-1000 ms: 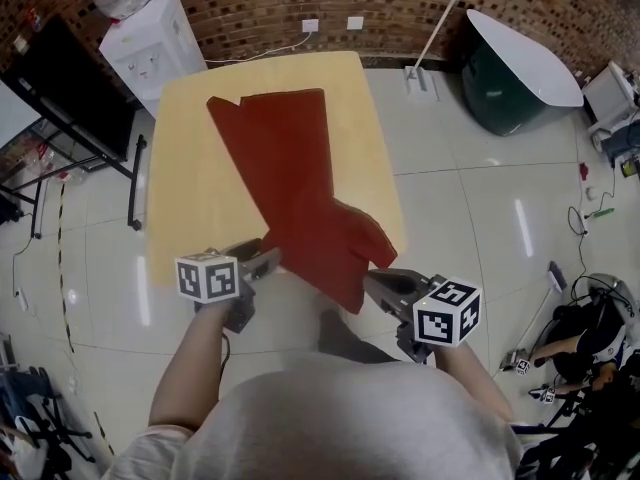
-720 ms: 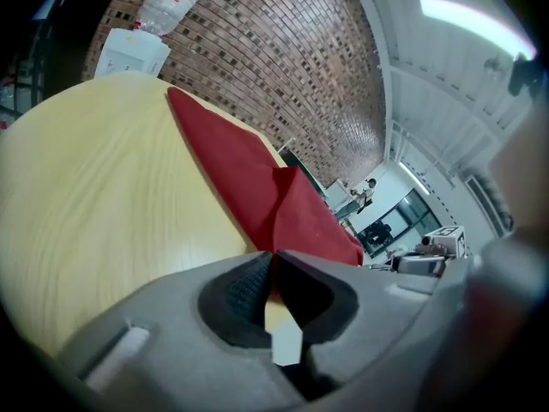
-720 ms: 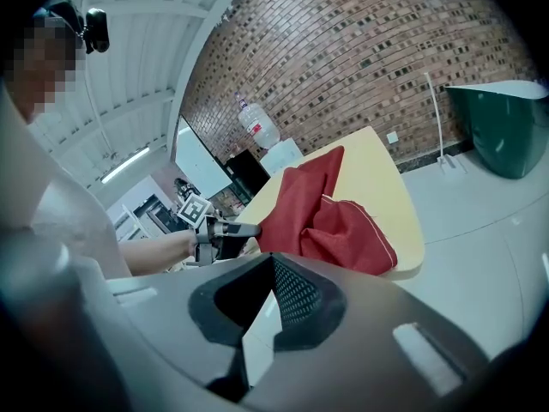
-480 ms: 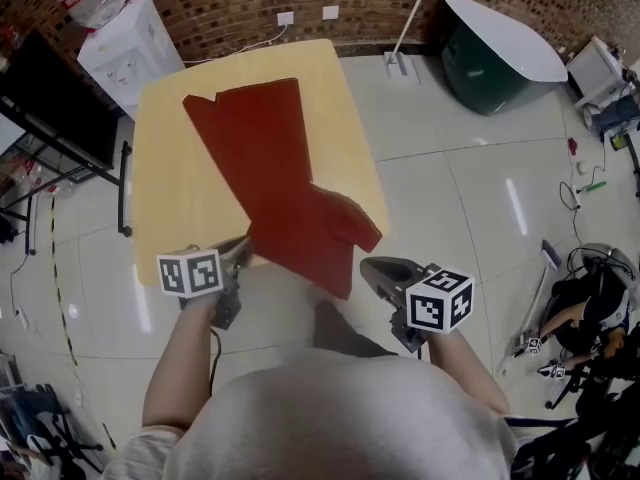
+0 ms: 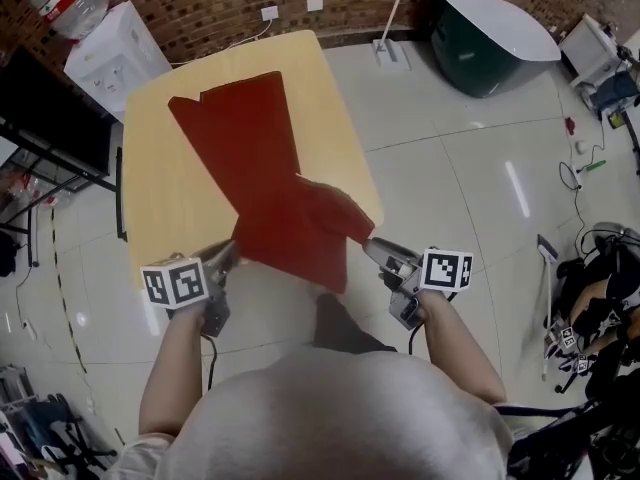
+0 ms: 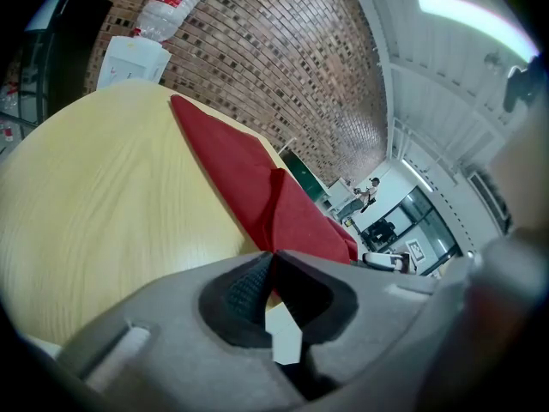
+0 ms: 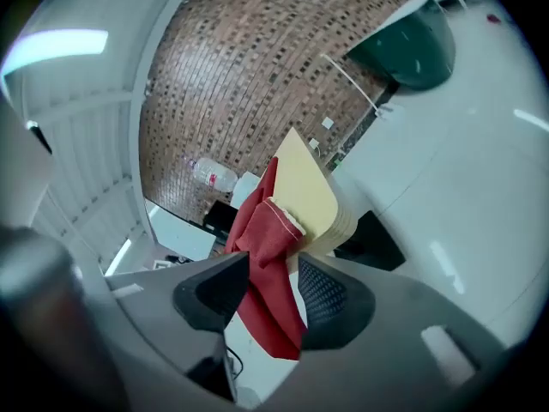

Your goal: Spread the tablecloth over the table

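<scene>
A red tablecloth [image 5: 260, 168] lies partly folded, slanting across the light wooden table [image 5: 170, 208]. Its near end hangs bunched over the table's near edge. My left gripper [image 5: 225, 258] is at the cloth's near left edge. In the left gripper view the left gripper [image 6: 271, 254] is shut, with the tablecloth [image 6: 249, 178] running into its tips above the table [image 6: 103, 196]. My right gripper [image 5: 375, 250] is at the cloth's near right corner. Its jaws are opening, and in the right gripper view the right gripper [image 7: 273, 286] has the tablecloth [image 7: 266, 239] hanging loose between its spread pads.
A white water dispenser [image 5: 110, 48] stands beyond the table's far left corner and a black stand [image 5: 50, 118] to its left. A dark green tub with a white lid [image 5: 490, 28] sits at the far right. Shiny tiled floor [image 5: 470, 188] surrounds the table.
The left gripper has shut at the cloth's near left edge. The right gripper has rolled, dropped toward the cloth's near right corner, and its jaws have parted.
</scene>
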